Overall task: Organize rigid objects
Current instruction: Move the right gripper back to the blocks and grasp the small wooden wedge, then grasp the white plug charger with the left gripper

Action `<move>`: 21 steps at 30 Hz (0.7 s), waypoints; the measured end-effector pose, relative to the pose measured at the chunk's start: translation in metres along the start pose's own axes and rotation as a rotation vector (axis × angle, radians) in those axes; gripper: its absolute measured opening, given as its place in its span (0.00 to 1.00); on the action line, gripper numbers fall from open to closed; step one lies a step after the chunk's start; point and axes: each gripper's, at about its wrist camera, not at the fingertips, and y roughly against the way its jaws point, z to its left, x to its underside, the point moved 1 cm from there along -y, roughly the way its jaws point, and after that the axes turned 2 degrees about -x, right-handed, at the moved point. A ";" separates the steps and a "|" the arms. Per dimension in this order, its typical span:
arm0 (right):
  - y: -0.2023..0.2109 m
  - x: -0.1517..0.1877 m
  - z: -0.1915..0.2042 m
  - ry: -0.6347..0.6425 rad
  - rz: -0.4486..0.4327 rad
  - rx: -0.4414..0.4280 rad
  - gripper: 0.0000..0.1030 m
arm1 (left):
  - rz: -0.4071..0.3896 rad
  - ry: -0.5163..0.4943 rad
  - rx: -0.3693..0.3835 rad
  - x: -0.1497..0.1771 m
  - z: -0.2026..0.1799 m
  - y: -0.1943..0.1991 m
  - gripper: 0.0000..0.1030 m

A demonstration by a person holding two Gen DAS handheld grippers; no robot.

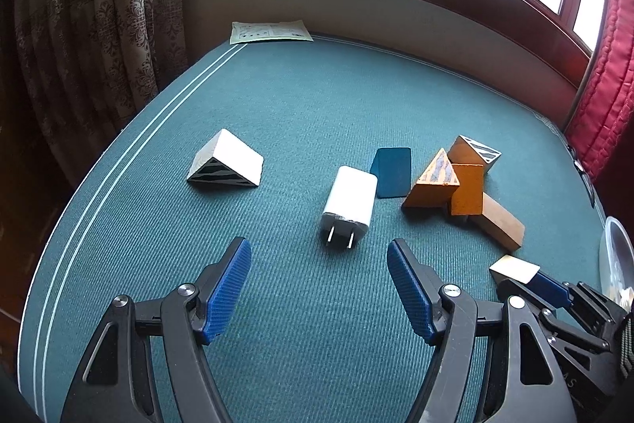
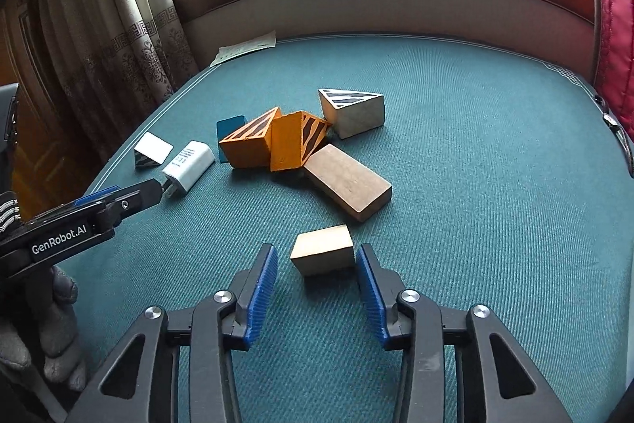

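Observation:
On the teal tabletop (image 1: 317, 98) a white charger (image 1: 350, 201) lies just ahead of my left gripper (image 1: 319, 250), which is open and holds nothing. A white striped wedge (image 1: 226, 161) lies to its left and a blue block (image 1: 392, 171) behind it. Two orange wedges (image 2: 249, 141), a grey striped wedge (image 2: 352, 110) and a long wooden block (image 2: 348, 181) are piled together. My right gripper (image 2: 317, 254) is open around a small wooden block (image 2: 323, 250). Its right pad is at the block's side and its left pad stands apart.
A paper sheet (image 1: 269, 31) lies at the far left corner. Curtains (image 1: 99, 46) hang on the left and a red quilted cloth (image 1: 606, 86) on the right. A clear bowl (image 1: 618, 256) sits at the right edge. A gloved hand (image 2: 51, 304) holds the left gripper.

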 end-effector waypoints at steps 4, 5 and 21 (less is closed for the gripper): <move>0.003 0.002 -0.003 -0.003 -0.004 0.003 0.34 | -0.004 -0.027 -0.019 -0.006 -0.007 -0.005 0.70; 0.004 0.003 -0.003 -0.002 -0.004 0.004 0.33 | -0.006 -0.032 -0.021 -0.009 -0.008 -0.006 0.70; 0.025 0.027 -0.008 -0.024 -0.011 0.008 0.33 | 0.032 -0.072 -0.067 -0.028 -0.018 -0.058 0.67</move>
